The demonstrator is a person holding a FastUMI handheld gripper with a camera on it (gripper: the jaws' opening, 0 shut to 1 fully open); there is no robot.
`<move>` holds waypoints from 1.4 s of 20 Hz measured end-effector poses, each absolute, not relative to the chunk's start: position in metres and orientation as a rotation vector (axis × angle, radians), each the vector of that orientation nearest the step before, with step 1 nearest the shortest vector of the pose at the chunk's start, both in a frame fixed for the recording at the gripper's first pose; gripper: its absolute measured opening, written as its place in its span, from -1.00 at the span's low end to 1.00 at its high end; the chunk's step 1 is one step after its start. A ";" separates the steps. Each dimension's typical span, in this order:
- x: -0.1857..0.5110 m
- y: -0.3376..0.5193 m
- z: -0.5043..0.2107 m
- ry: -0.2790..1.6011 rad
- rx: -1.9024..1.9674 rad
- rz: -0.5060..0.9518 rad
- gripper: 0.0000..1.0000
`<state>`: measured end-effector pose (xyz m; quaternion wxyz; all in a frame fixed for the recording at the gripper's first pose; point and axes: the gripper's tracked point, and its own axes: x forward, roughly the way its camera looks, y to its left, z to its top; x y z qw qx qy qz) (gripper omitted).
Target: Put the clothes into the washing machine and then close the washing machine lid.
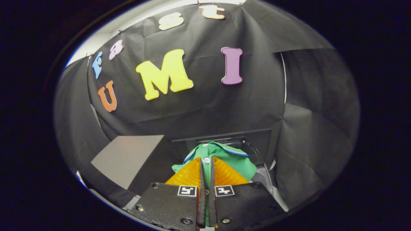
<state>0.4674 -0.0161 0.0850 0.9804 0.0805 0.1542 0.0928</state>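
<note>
A flat grey panel (128, 158), matte and smooth, lies angled in the lower left of the frame against the creased black cloth wall (199, 109) of the booth. In the lower middle of the frame the gripper (207, 168) has its two ridged, wedge-shaped fingers (188, 175) drawn nearly together, pinching a fold of the small green knit polo shirt with a blue-edged collar and a white button (231, 160); green fabric shows in the narrow slit between them, so the jaws look closed on the garment. The shirt hangs bunched just ahead of the fingers, its collar uppermost and its body spilling right of them. It should handle as a light, limp, soft thing: it will drape and swing, not slip much on ridged pads, and nothing in it can break. A pinch through a thick fold near the button placket, as here, seems a sound hold; a single thin layer might slide out. Beyond the shirt, in the lower middle to right, stands the dark, boxy washing machine with a clear, glossy plastic lid (252, 149) raised behind it, with a pale hard rim at its right. Whether the shirt is already over the opening cannot be told.
</note>
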 end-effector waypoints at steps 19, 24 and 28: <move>0.544 -0.022 -0.095 0.643 0.096 0.154 -0.85; 0.549 -0.020 -0.137 0.747 0.118 0.121 -0.85; 0.550 -0.021 -0.177 0.865 0.154 0.078 -0.86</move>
